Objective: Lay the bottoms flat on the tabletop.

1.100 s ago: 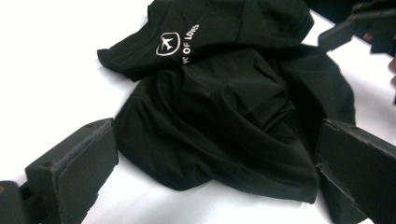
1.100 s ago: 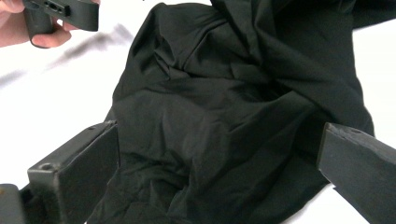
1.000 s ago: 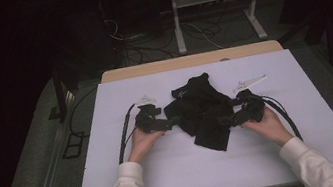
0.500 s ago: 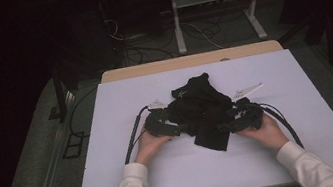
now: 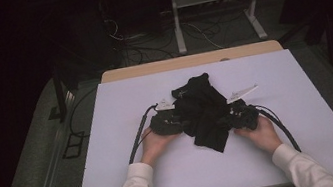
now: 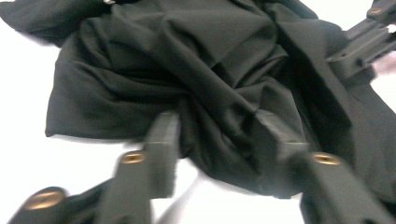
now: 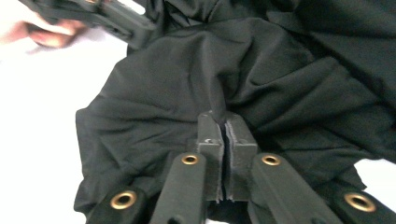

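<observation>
Black garment [image 5: 204, 113] crumpled on white surface [image 5: 132, 180].
Right gripper [image 7: 223, 135] jaws pinching a fabric fold; left gripper [image 6: 219, 135] jaws spread, cloth between.

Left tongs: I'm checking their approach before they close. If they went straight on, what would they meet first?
Most likely the crumpled black cloth: the left tongs stand open with its near folds already between the jaws.

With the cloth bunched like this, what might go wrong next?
1. The right tool pinches just a thin fold of the black cloth; a pull may slip it free.
2. The left tool is open around a thick bunch; closing may catch several layers, so the cloth may not spread flat.
</observation>
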`<state>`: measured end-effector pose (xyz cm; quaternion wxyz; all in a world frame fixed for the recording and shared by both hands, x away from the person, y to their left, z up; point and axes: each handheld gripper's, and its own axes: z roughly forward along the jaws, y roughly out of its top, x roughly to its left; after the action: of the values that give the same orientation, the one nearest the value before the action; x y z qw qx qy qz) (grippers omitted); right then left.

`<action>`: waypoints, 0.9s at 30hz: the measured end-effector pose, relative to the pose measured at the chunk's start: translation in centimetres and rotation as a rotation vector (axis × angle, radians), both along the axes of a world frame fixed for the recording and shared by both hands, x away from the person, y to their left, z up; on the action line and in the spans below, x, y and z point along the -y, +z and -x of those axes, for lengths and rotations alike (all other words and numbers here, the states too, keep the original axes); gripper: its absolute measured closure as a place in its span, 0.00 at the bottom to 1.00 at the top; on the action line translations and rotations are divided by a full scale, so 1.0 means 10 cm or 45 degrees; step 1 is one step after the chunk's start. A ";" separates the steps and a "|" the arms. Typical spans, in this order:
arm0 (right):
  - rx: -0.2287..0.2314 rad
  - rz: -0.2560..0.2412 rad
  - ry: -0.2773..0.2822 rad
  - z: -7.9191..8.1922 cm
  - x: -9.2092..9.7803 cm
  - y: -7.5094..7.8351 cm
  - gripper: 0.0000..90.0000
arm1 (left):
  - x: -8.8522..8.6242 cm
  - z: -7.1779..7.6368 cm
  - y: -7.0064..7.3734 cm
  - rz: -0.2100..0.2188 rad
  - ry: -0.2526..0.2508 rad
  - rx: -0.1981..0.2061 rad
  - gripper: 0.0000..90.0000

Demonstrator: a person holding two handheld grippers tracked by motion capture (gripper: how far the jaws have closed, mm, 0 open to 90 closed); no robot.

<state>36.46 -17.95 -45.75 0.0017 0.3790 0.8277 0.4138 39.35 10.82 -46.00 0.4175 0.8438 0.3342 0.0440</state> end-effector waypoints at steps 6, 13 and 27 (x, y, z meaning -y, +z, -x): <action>-0.061 -0.082 -0.040 -0.07 0.13 0.03 0.96 | -0.02 -0.02 0.03 -0.011 0.035 0.039 0.93; -0.023 -0.200 -0.142 -0.12 0.45 0.24 0.97 | -0.11 -0.02 0.23 0.054 0.046 0.088 0.93; 0.033 -0.336 -0.187 -0.07 0.81 0.52 0.97 | -0.36 0.07 0.59 0.169 0.059 0.165 0.94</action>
<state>37.15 -26.05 -40.59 -0.0072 0.4299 0.7361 0.5228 38.67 14.44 -40.14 0.4920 0.8018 0.3282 0.0860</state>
